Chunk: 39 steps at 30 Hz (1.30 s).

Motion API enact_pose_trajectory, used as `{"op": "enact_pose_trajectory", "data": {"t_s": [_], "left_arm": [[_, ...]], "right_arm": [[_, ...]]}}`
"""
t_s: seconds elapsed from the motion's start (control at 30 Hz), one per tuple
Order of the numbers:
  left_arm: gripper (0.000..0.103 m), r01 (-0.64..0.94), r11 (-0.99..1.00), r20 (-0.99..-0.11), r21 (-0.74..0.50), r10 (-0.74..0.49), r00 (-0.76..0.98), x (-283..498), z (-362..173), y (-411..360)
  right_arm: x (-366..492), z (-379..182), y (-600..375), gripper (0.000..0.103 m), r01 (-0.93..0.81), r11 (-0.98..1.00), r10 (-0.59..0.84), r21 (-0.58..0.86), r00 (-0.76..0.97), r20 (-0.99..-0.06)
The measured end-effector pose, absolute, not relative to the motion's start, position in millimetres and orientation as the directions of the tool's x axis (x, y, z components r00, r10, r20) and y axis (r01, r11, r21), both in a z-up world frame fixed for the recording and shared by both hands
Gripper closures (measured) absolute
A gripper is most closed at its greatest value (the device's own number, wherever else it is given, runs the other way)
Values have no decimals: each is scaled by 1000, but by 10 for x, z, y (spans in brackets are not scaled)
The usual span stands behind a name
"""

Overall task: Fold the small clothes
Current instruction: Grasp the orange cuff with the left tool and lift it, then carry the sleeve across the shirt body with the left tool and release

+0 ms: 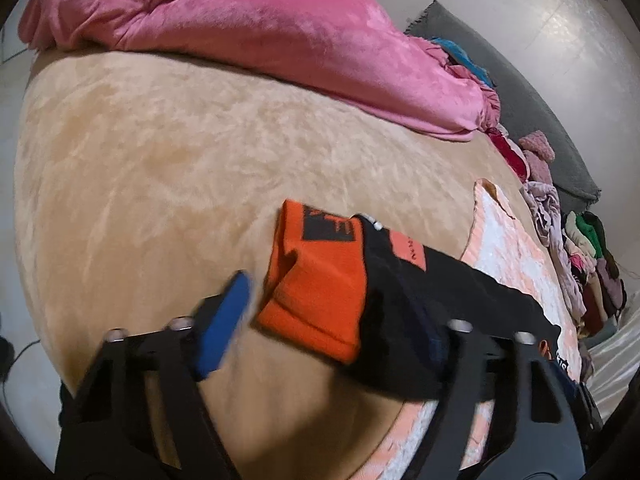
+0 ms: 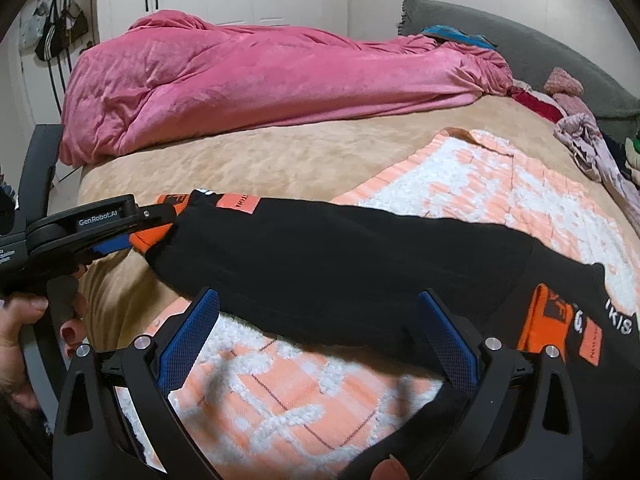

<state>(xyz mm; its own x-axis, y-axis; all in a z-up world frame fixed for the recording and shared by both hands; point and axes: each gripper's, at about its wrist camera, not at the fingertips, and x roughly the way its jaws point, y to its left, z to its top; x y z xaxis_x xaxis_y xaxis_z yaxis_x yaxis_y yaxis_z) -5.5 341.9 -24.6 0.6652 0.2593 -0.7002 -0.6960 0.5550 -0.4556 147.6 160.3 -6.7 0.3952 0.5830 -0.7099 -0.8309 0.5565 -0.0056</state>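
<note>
Left wrist view: the left tool (image 1: 328,304) points down at the bed, its jaws about half spread. One orange cuff (image 1: 320,280) of the black garment (image 1: 400,280) lies between them. The blue pad (image 1: 224,320) on one side stands a little clear of the cuff, while the other finger is hidden under black cloth, so no firm grip shows.

The garment lies stretched flat, part of it on the peach-and-white mat (image 1: 512,256) and the cuffed end past the mat's edge on the beige bed cover (image 1: 180,160). Beyond the mat, across the bed cover, is a bunched pink duvet (image 1: 240,32). A pile of mixed clothes (image 1: 580,260) runs along the mat's far side.

In the right wrist view, the right tool (image 2: 320,340) hovers over the mat (image 2: 280,400) with its jaws spread wide. The near edge of the black garment (image 2: 340,260) lies between them, and neither blue pad (image 2: 188,340) presses on it. A second orange cuff (image 2: 540,320) lies on the mat, just beside the tool's other finger. Off the mat's edge, a hand (image 2: 24,320) holds the left tool (image 2: 148,232) at the first cuff.
</note>
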Motion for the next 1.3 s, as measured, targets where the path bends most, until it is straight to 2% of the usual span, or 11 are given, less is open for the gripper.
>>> {"op": "enact_pose_trajectory", "data": {"t_s": [0.03, 0.07, 0.1, 0.2, 0.47, 0.77, 1.1, 1.3], "left_arm": [[60, -694, 560, -700, -453, 258, 666, -36, -247, 3421], [74, -688, 566, -697, -454, 255, 670, -26, -250, 3421], [84, -680, 568, -692, -464, 247, 678, -31, -251, 3425], [90, -634, 593, -650, -495, 231, 724, -33, -198, 3396], [92, -528, 721, -554, -449, 239, 798, 53, 137, 3045], [92, -335, 849, -504, -408, 97, 858, 539, 525, 2224], [93, -132, 926, -513, -353, -74, 855, 1117, 653, 1283], [93, -24, 951, -584, -309, -170, 794, 1450, 380, 756]], "right_arm": [[1491, -95, 1607, 4, -828, 561, 579, -2, 393, -714], [1502, -115, 1605, 4, -826, 564, 576, 1, 393, -717], [1517, -142, 1599, 4, -822, 569, 571, 4, 392, -721], [1565, -201, 1539, 4, -809, 588, 556, 11, 394, -732], [1718, -129, 889, 5, -737, 672, 555, 78, 431, -711], [1995, -82, -427, 5, -540, 837, 433, 86, 558, -708], [2131, -95, -1573, 5, -332, 939, 297, 93, 644, -704], [2117, -76, -1875, 4, -262, 960, 253, 96, 672, -696]]}}
